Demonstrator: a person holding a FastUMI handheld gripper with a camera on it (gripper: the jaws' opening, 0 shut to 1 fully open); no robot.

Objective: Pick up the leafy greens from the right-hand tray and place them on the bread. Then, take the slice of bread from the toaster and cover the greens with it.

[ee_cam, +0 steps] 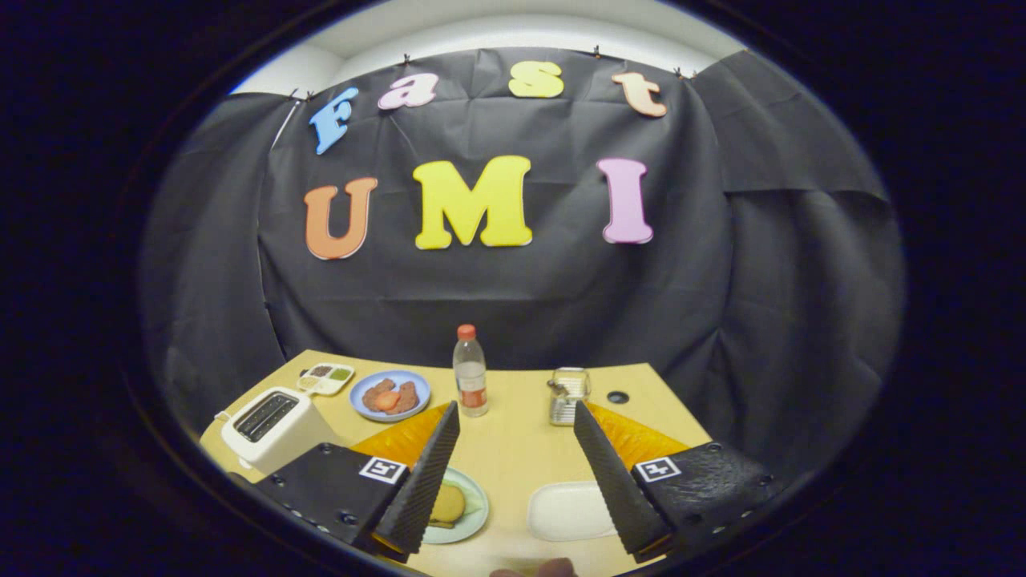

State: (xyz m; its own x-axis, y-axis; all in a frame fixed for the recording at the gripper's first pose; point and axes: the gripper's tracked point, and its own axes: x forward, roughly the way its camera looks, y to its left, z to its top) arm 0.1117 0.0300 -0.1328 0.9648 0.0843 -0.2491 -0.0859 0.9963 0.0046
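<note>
Green leaves [474, 498] under the bread [447, 505], beside the tool's [517, 417] left finger, look soft and light; pinch an edge gently. Tool gapes open, empty.

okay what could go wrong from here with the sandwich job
The gripper is open and holds nothing, above the table. The white tray looks bare, so the greens may already be on the bread. Swinging toward the toaster could clip the bottle just ahead.
</note>
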